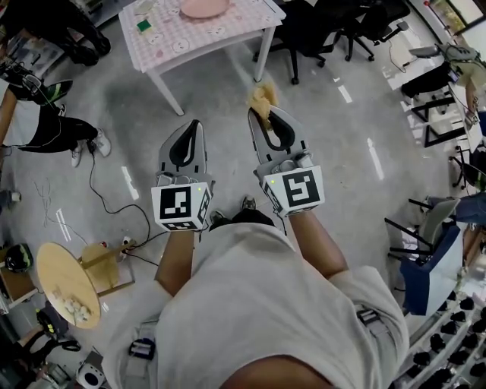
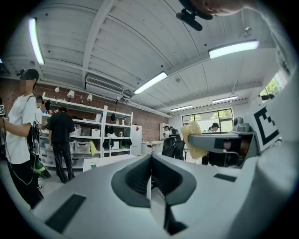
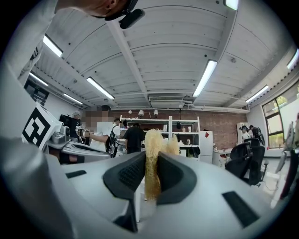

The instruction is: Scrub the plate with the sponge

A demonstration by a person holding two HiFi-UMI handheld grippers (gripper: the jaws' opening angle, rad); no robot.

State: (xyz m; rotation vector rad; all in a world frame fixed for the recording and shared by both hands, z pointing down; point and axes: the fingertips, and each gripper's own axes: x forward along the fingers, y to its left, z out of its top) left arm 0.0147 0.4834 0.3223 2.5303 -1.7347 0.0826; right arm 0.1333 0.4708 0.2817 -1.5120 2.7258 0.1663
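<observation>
The right gripper (image 1: 262, 115) pinches the yellow sponge (image 1: 263, 96) between its jaws, and the sponge sticks out past the tips. The left gripper (image 1: 194, 126) has its jaws pressed together with nothing between them. Both are held side by side above the floor (image 1: 342, 144). The pink plate (image 1: 205, 7) lies on the checked table (image 1: 199, 36) ahead, well apart from the sponge.

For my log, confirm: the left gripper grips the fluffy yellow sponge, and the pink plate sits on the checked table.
Wrong gripper. The right gripper view shows the fluffy yellow sponge clamped in the right gripper; the left gripper is shut on nothing. The pink plate does sit on the checked table.
</observation>
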